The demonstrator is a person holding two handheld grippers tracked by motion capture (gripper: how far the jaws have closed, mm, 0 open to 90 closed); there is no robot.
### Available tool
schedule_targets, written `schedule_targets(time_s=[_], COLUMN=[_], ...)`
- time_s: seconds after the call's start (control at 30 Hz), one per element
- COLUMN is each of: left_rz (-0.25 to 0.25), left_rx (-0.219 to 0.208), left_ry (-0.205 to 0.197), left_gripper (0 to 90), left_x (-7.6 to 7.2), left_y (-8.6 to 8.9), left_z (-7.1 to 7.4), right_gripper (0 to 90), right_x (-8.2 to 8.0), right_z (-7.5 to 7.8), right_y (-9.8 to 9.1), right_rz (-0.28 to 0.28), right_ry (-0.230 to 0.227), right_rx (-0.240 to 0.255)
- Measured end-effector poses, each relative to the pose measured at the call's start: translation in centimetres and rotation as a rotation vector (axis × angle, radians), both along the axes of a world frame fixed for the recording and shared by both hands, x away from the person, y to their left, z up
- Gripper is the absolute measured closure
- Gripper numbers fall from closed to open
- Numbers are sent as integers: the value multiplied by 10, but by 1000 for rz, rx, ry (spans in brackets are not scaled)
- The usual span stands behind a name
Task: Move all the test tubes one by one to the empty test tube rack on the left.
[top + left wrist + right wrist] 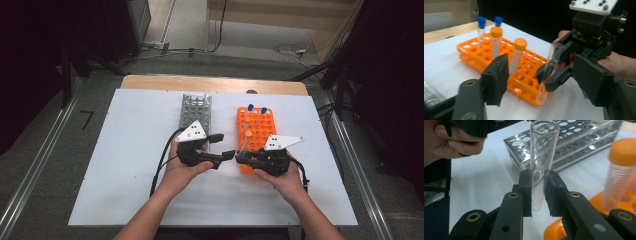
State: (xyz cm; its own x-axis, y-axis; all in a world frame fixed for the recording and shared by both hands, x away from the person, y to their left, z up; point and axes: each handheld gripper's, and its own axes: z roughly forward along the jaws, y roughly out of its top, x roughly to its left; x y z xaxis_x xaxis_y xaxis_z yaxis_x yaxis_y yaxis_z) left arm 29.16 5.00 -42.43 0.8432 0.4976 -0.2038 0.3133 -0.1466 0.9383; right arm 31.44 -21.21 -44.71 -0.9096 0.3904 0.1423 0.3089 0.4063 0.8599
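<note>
A clear, uncapped glass test tube (541, 157) is standing upright, pinched between the right gripper's (538, 195) jaws, above the white desk (130, 150) beside the orange plastic tube rack (524, 80). The left gripper (544, 77) is facing it, jaws spread, touching nothing.

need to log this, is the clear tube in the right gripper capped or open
Open: the clear tube held in the right gripper shows a bare round rim on top, no cap.

Overhead camera; both claw cameras share the orange rack (499, 65).
</note>
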Motion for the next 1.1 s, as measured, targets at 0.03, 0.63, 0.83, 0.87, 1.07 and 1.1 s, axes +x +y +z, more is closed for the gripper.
schedule_targets(time_s=[0.03,0.63,0.83,0.87,1.07,1.1], left_rz=[0,-63,-47,-45,-25,-25], left_rx=[0,41,62,62,50,50], left_ry=[0,-6,-31,-32,-38,-38], left_gripper=[346,731,763,766,768,768], left_x=[0,-4,-5,-5,-2,-2], left_y=[0,-16,-14,-14,-13,-13], left_z=[0,-7,-7,-7,-5,-5], right_gripper=[739,739,738,738,679,653], right_x=[-1,-8,-7,-7,-6,-6], right_z=[0,-1,-3,-3,-4,-4], right_y=[2,24,27,27,21,18], right_rz=[5,73,80,79,62,48], right_ry=[3,20,29,29,10,7], right_rx=[-2,-19,-13,-10,11,21])
